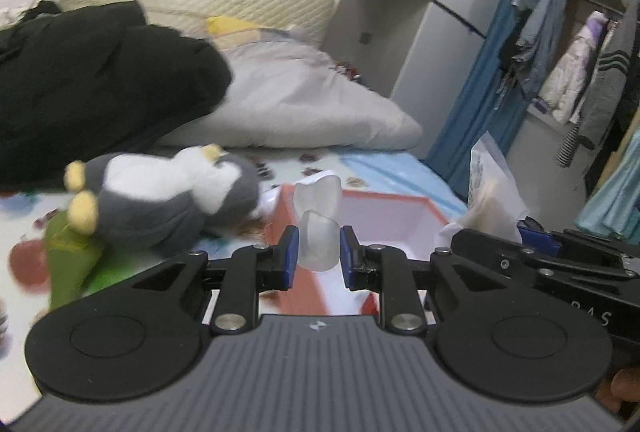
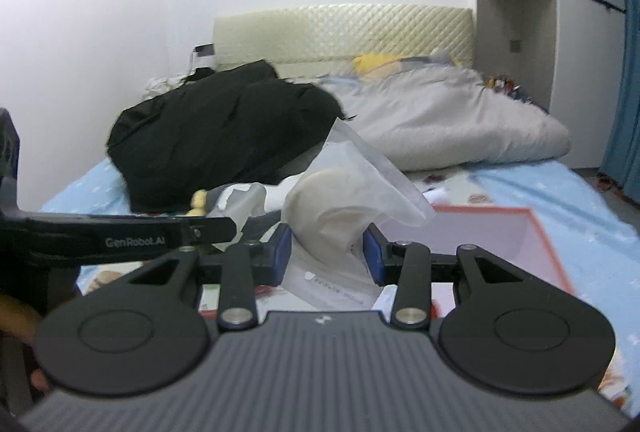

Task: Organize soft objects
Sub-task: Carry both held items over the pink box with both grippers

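Observation:
My left gripper [image 1: 318, 257] is shut on a small translucent white soft piece [image 1: 319, 232], held above the near-left corner of a red-rimmed white box [image 1: 394, 220]. A grey and white penguin plush [image 1: 168, 192] with yellow feet lies on the bed to its left, beside a green soft object [image 1: 70, 264]. My right gripper [image 2: 327, 256] is shut on a clear plastic bag holding a cream soft item [image 2: 332, 204], left of the same box [image 2: 500, 236]. The left gripper's body [image 2: 120, 238] crosses the right wrist view at left.
A black coat [image 1: 92, 80] and a grey duvet [image 1: 304, 100] lie toward the quilted headboard [image 2: 344, 32]. A wardrobe [image 1: 424, 12], a blue curtain [image 1: 484, 80] and hanging clothes [image 1: 576, 72] stand to the right of the bed. The sheet [image 2: 560, 200] is light blue and patterned.

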`<action>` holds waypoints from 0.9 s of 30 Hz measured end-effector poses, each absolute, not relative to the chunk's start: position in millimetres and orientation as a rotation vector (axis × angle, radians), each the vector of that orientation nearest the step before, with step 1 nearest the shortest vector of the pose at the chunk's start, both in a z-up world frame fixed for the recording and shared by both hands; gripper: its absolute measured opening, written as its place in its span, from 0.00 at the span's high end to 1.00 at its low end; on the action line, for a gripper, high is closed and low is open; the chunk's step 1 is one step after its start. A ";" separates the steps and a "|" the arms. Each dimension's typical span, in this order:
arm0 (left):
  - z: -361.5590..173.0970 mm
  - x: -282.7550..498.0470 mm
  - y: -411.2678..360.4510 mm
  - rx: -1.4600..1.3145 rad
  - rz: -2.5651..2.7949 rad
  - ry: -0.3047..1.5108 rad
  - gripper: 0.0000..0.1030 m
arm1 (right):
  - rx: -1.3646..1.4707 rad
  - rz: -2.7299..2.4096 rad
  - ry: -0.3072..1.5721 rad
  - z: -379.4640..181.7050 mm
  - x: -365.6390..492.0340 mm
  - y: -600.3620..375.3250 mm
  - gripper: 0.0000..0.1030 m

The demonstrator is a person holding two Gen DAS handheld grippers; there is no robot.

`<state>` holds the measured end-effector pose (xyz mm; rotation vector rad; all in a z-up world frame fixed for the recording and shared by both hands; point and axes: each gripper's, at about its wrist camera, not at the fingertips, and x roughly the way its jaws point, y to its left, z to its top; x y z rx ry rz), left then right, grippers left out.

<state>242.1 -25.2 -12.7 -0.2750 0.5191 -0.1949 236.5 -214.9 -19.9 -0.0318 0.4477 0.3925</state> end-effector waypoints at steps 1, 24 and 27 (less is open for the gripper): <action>-11.3 248.6 -30.8 -0.275 -0.208 0.517 0.75 | -0.035 0.385 0.448 -19.1 239.6 -220.0 0.59; -101.2 435.6 -132.6 -0.158 -0.302 0.872 0.75 | 0.056 0.215 0.865 -127.1 381.7 -296.4 0.59; -116.9 449.3 -138.0 -0.147 -0.293 0.933 0.74 | 0.047 0.206 0.902 -142.1 393.3 -299.4 0.58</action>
